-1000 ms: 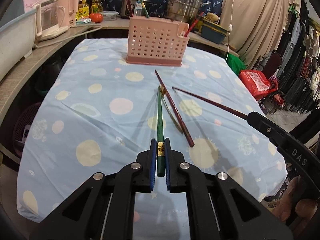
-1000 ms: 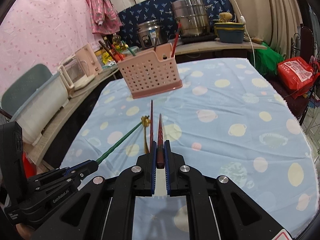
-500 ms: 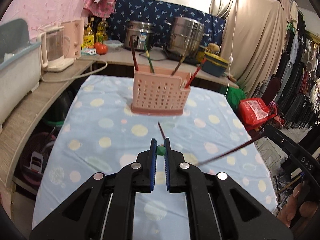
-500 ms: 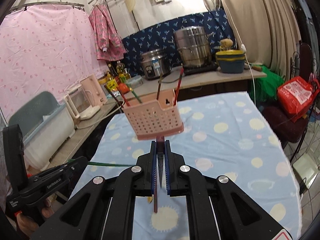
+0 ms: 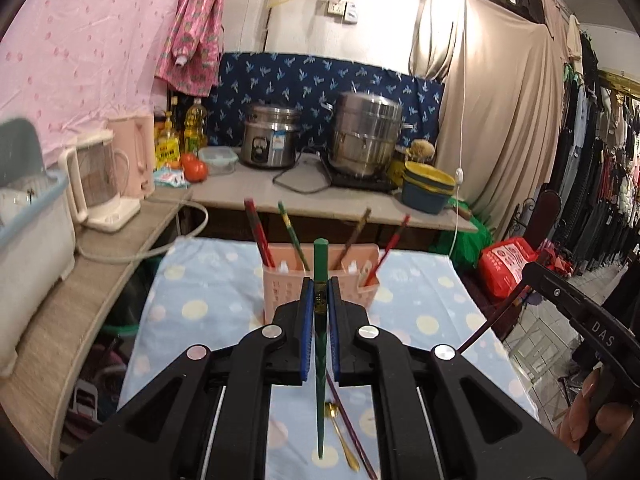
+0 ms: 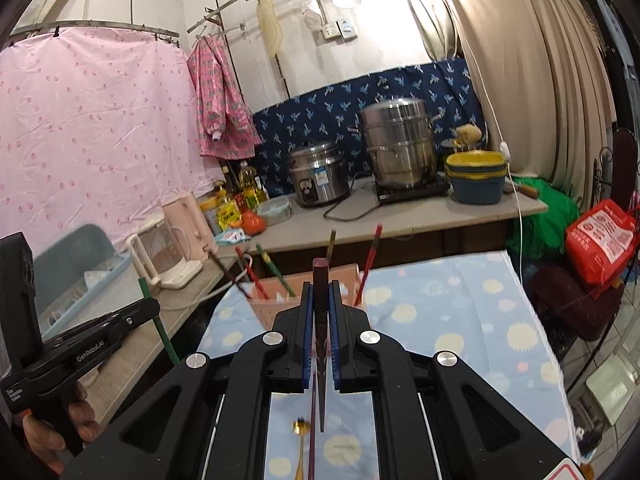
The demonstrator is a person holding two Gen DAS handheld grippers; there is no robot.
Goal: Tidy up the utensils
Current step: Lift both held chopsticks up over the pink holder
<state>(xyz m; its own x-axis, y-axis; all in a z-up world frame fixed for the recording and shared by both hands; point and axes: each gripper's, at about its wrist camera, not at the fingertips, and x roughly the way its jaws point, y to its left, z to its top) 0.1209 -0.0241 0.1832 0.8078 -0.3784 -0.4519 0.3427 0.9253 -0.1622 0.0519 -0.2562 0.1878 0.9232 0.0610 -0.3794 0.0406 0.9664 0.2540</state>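
Observation:
My left gripper (image 5: 319, 300) is shut on a green chopstick (image 5: 320, 360) and holds it upright above the table, thin end down. My right gripper (image 6: 321, 304) is shut on a dark red chopstick (image 6: 321, 364), also upright, thin end down. The pink perforated utensil holder (image 5: 280, 284) stands at the table's far end, just beyond both grippers, with several chopsticks leaning in it; it also shows in the right wrist view (image 6: 268, 312). A gold spoon (image 5: 340, 436) and another dark red chopstick (image 5: 352, 432) lie on the blue dotted tablecloth below.
A counter behind the table carries a rice cooker (image 5: 268, 142), a steel steamer pot (image 5: 368, 136), stacked bowls (image 5: 426, 190), oil bottles and a kettle (image 5: 100, 180). A dish rack (image 5: 28, 216) stands left. A red bag (image 5: 506, 266) and hanging clothes are at the right.
Both grippers lifted their chopsticks off the cloth and tilted them from lying flat to upright. Both views rose and now face the holder and counter.

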